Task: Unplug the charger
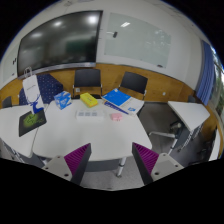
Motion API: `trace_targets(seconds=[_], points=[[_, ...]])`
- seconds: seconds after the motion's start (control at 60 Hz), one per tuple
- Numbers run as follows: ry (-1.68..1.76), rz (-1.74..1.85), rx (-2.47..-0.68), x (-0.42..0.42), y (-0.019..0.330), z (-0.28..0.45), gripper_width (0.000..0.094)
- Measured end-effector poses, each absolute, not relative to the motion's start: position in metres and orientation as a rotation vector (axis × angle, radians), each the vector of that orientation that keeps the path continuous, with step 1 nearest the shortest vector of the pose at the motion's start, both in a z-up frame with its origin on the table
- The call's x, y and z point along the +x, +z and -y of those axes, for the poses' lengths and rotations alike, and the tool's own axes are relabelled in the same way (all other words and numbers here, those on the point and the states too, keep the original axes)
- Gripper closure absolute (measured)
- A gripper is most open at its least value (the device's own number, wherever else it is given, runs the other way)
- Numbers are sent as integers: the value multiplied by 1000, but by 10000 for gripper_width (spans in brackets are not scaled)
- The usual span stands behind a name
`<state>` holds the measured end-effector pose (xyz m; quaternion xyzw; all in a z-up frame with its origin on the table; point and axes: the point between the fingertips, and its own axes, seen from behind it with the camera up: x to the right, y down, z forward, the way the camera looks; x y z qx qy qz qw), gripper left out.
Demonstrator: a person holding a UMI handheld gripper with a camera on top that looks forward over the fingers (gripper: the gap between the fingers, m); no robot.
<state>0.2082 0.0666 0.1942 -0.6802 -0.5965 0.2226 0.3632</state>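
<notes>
My gripper [111, 153] is open and holds nothing. Its two magenta pads [77, 159] stand wide apart over the near edge of a white table [75, 135]. The table's leg and grey floor show between the fingers. Far beyond the fingers, on the table top, lie small white items [90, 113] and a small pink item [117, 117]. I cannot tell whether any of them is the charger. No plug, cable or socket can be made out.
On the far part of the table are a blue box [62, 99], a yellow object [91, 100], a blue book [121, 99] and a green item [30, 120]. Black chairs [88, 78] stand behind it. A second white table [192, 112] stands to the right.
</notes>
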Motion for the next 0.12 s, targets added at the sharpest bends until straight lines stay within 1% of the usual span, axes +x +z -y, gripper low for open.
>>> trace_targets(seconds=[0.117], points=[[597,1541,-1736,210,198,-59,78]])
